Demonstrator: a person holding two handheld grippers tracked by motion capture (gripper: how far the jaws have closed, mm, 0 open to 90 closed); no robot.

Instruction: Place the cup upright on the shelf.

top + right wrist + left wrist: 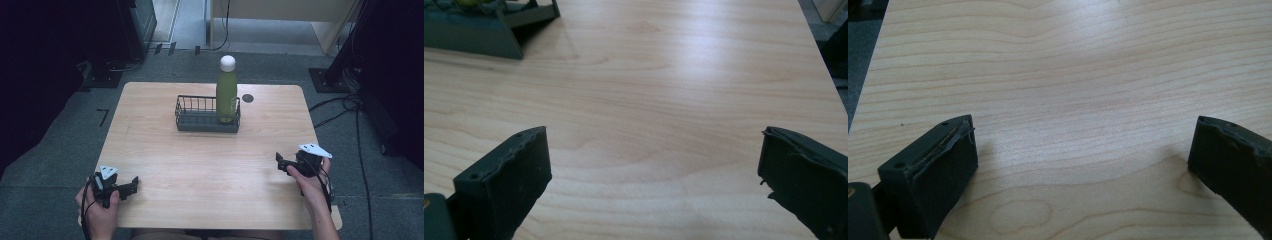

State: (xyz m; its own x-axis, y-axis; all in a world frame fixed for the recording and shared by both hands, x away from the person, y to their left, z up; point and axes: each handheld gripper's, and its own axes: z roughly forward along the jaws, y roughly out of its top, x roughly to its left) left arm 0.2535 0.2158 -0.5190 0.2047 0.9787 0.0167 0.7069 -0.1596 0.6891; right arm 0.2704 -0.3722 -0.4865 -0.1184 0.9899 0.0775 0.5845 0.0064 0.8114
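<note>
Pale wood-grain table (200,160) seen from above, on grey carpet, with a person's forearms entering from the bottom edge.

At about 7 o'clock on the tabletop, the left hand (100,210) holds the left gripper (131,185) near the front-left corner, its jaws pointing toward 3 o'clock. A grey three-cornered plate sits on top and a black cable trails back past the wrist. In the left gripper view its two black jaws stand wide apart over bare wood, with nothing between them.

At 12 o'clock, toward the far edge, sits a dark wire basket (200,122) with a solid lower wall. A tall green bottle (226,92) with a white rounded cap stands upright in the basket's right end. Pale print shows on the bottle's side, but it is too small to read. Just beyond the basket's right end, a small dark round disc (248,98) lies on the wood.

At about 4 o'clock, the right hand (312,182) holds the right gripper (280,162) near the right edge, jaws pointing toward 9 o'clock. In the right gripper view its jaws are also spread wide and grip nothing; a corner of the basket (484,35) shows at 11 o'clock.
</note>
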